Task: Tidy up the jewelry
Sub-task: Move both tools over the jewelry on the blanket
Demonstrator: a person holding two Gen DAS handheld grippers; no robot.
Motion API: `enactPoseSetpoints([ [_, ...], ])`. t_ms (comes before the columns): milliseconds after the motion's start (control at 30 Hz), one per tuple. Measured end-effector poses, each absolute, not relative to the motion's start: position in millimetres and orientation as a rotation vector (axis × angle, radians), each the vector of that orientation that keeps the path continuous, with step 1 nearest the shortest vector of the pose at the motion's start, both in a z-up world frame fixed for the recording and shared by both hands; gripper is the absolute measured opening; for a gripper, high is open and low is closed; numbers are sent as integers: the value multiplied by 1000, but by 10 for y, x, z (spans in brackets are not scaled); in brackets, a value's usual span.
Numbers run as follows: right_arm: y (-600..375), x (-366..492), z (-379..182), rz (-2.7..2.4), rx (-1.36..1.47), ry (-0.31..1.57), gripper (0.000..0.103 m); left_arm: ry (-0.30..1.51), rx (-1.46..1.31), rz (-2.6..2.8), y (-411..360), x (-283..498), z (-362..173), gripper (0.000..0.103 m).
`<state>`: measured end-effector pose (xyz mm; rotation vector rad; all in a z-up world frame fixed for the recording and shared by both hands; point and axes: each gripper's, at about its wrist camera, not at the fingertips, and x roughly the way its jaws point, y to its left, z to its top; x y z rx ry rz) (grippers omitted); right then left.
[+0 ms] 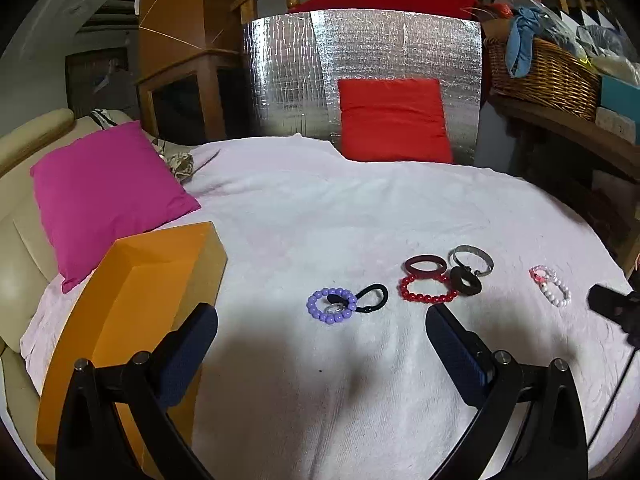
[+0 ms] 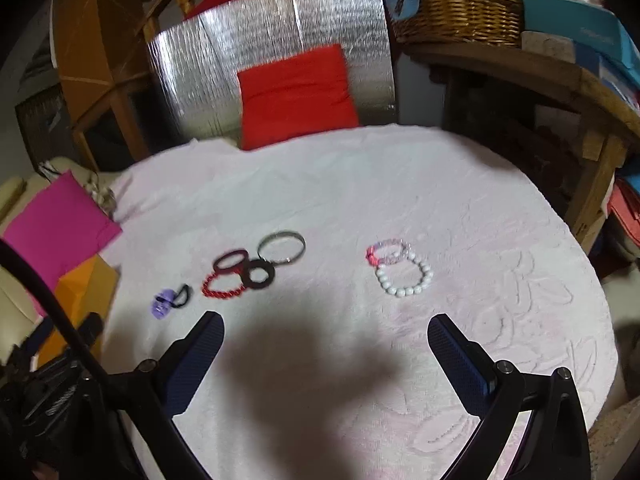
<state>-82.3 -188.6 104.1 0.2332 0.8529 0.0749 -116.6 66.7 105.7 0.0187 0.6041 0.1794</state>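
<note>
Hovering over the white towel [image 1: 320,208], we have both tools spread wide and carrying nothing; the left hand-held gripper [image 1: 322,322] hangs above bare cloth, its blue pads [image 1: 188,356] well apart; the right hand-held gripper [image 2: 325,330] stands just as wide over the shadowed towel.

From the left wrist camera, the purple bead bracelet [image 1: 331,305] sits at twelve o'clock just beyond the fingertips, a black hair tie [image 1: 374,298] touching its right side; at one o'clock lies a cluster, the red bead bracelet [image 1: 427,289] with a dark red bangle [image 1: 425,266] behind it, a black ring band [image 1: 465,280] overlapping its right edge, and a silver bangle [image 1: 471,260] at the back; out at two o'clock rest the white bead bracelet [image 1: 557,294] and a pink bracelet [image 1: 539,273], touching each other; an orange box [image 1: 132,304] stands at nine o'clock, a magenta cushion [image 1: 108,196] behind it.

From the right wrist camera, the white and pink pair sits near twelve o'clock; the red cluster lies at eleven; a red cushion [image 2: 298,96] leans on a silver foil panel [image 2: 260,28] far back.
</note>
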Motion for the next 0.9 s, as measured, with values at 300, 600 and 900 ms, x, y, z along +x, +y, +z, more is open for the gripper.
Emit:
enactPoseSetpoints([
  [300,-1709,-777,823,48,101,870,103,603,33,174,643,-1117,1071,103],
  [600,-1696,-734,810,40,95,849,103,602,48,163,566,-1095,1067,103],
  [900,-1684,-756,831,62,85,847,103,607,47,161,558,-1075,1071,103],
])
